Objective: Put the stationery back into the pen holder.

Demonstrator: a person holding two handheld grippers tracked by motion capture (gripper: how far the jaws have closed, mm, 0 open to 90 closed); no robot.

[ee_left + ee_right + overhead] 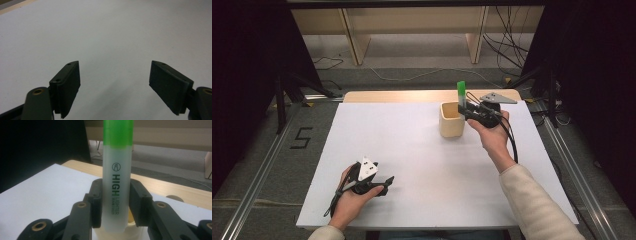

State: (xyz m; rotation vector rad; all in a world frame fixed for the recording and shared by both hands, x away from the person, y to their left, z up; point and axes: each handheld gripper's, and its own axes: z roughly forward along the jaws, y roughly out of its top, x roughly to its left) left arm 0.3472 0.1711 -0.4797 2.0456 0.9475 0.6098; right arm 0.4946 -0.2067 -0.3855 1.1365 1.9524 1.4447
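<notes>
A highlighter (116,185) with a frosted white barrel and a green cap stands upright between the jaws of my right gripper (115,202), which is shut on it. In the high view the highlighter (461,94) pokes up green over the right rim of a cream cup (451,120), with the right gripper (468,112) just beside that rim. The cup's rim (132,221) shows pale right under the barrel's lower end. My left gripper (388,182) lies low on the white sheet at the front left. Its jaws stand wide apart with nothing between them (115,87).
A white sheet (422,165) covers most of the wooden table (412,95), whose bare strip shows along the far edge. Beyond the table are a wooden shelf frame (412,30) and loose cables (507,45) on the floor. Dark curtains hang on both sides.
</notes>
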